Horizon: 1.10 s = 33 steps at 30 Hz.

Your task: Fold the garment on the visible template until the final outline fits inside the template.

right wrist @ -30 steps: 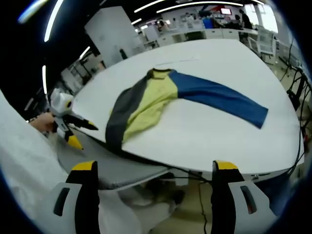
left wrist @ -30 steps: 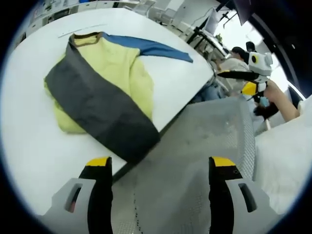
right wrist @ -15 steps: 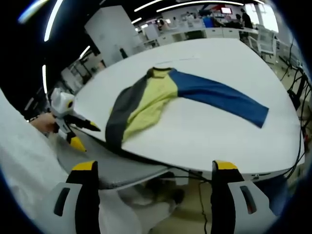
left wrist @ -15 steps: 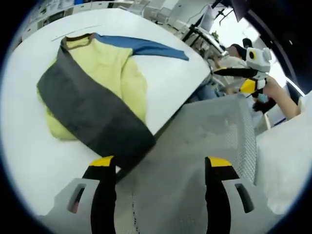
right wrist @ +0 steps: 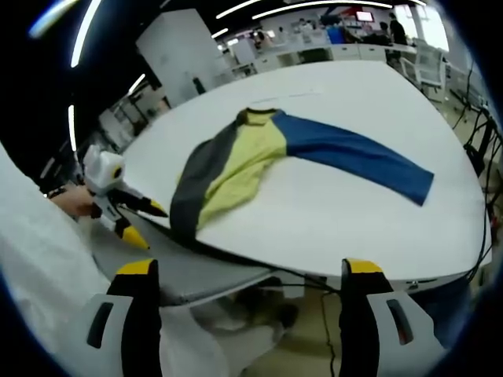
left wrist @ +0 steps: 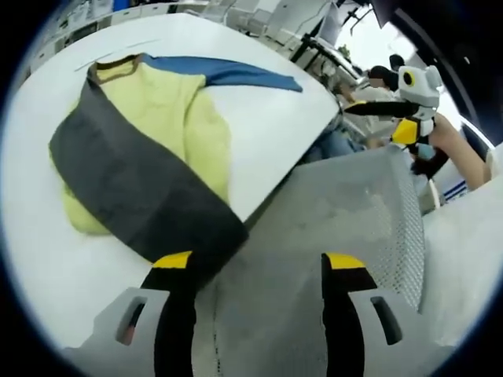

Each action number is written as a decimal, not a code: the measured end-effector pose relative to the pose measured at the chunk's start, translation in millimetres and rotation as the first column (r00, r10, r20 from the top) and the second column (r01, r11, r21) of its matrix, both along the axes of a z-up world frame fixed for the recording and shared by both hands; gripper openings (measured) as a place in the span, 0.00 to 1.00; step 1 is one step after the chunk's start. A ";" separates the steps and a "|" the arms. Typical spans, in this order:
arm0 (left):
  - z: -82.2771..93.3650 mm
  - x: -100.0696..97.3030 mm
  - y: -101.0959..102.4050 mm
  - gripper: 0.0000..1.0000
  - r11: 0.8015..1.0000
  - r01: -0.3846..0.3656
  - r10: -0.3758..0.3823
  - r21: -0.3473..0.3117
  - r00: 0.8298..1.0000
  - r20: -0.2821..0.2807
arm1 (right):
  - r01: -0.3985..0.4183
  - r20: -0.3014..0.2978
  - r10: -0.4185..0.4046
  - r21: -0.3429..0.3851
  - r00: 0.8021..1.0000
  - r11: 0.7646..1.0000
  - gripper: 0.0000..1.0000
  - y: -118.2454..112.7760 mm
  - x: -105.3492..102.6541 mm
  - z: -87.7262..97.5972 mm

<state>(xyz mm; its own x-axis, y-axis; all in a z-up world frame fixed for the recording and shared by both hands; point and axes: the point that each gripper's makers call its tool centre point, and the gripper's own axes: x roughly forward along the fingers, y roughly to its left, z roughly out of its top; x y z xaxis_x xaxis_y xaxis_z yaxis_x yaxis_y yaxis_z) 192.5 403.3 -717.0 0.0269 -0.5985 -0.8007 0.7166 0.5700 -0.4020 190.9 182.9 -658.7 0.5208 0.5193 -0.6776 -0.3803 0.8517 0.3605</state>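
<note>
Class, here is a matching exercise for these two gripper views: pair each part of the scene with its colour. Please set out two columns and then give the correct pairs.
Column 1
1. Outstretched sleeve
2. Sleeve folded across the garment
3. Garment body
4. Table

Column 2
A. White
B. Dark grey
C. Blue
D. Pale yellow

Pairs: 1-C, 2-B, 3-D, 4-A
</note>
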 end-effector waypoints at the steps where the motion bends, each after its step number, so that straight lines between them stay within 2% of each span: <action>1: -0.3 -0.1 -0.1 0.59 1.000 0.000 0.000 0.000 1.000 -0.001 | 0.000 -0.001 0.000 0.000 1.000 1.000 0.95 0.0 -0.1 -0.3; 15: -10.5 8.8 -2.4 0.54 0.999 -0.032 0.032 0.022 0.999 0.025 | -0.001 -0.004 0.001 -0.001 1.000 1.000 0.95 0.5 1.3 -1.1; 19: -12.8 10.4 -4.1 0.50 0.999 -0.022 0.020 0.035 0.999 0.049 | -0.001 -0.005 0.001 0.000 1.000 1.000 0.95 0.3 0.6 -1.2; 33: -20.9 9.2 -15.1 0.42 0.999 0.003 -0.005 0.036 0.998 0.057 | -0.003 -0.007 0.003 0.000 1.000 1.000 0.95 0.3 0.4 -1.4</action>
<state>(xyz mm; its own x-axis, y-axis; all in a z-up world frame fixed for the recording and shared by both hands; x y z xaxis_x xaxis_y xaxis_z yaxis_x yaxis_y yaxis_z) 201.8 388.2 -737.9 0.0711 -0.5694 -0.8190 0.7399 0.5807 -0.3395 191.3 183.3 -660.0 0.5146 0.5212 -0.6809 -0.3808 0.8504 0.3632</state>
